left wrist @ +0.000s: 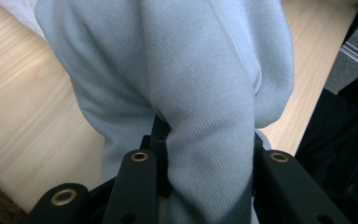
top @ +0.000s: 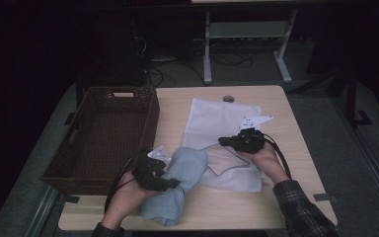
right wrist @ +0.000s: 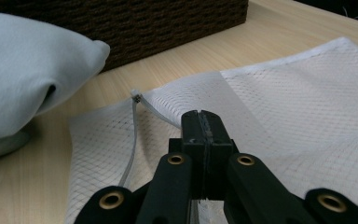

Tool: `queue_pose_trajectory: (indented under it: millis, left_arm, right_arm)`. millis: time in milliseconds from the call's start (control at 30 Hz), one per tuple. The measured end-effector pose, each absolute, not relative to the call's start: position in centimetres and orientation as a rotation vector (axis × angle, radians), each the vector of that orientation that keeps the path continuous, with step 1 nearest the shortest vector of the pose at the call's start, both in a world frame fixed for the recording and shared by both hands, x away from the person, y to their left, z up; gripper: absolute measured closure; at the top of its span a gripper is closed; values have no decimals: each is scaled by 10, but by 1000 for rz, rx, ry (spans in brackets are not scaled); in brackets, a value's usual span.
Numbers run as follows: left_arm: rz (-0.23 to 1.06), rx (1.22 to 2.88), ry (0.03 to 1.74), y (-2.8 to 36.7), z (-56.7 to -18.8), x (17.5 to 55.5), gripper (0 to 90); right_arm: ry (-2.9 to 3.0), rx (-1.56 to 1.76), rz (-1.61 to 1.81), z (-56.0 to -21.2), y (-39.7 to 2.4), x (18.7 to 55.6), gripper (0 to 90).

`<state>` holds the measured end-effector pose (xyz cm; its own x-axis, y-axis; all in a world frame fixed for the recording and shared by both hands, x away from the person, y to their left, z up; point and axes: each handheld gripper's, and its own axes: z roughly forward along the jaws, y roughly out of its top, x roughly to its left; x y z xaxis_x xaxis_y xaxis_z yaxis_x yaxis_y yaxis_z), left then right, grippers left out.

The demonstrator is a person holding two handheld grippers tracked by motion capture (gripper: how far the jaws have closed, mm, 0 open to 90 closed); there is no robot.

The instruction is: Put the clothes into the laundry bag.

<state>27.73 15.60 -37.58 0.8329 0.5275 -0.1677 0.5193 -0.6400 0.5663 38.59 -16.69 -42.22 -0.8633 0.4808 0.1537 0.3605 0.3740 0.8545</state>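
- high view: left gripper (top: 170,183) clamps the blue garment (top: 180,185) at the table's (top: 276,106) near edge, beside the basket (top: 106,136); right gripper (top: 223,141) pinches the mesh bag's (top: 217,116) edge mid-table, likely to lift its mouth open.
- left gripper view: jaws part closed on a bunched fold of garment (left wrist: 205,93), keeping it ready to go in.
- right gripper view: jaws fully shut on the bag's (right wrist: 298,107) flap, by the zip (right wrist: 137,99).
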Motion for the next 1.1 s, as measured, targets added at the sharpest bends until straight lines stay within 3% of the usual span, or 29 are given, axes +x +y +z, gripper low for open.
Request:
queue_pose_trajectory:
  millis: [1100]
  left_arm:
    - [-3, 2491, 465, 78, -371, 287, 687]
  right_arm:
    - [2486, 765, 1541, -412, -177, 380, 896]
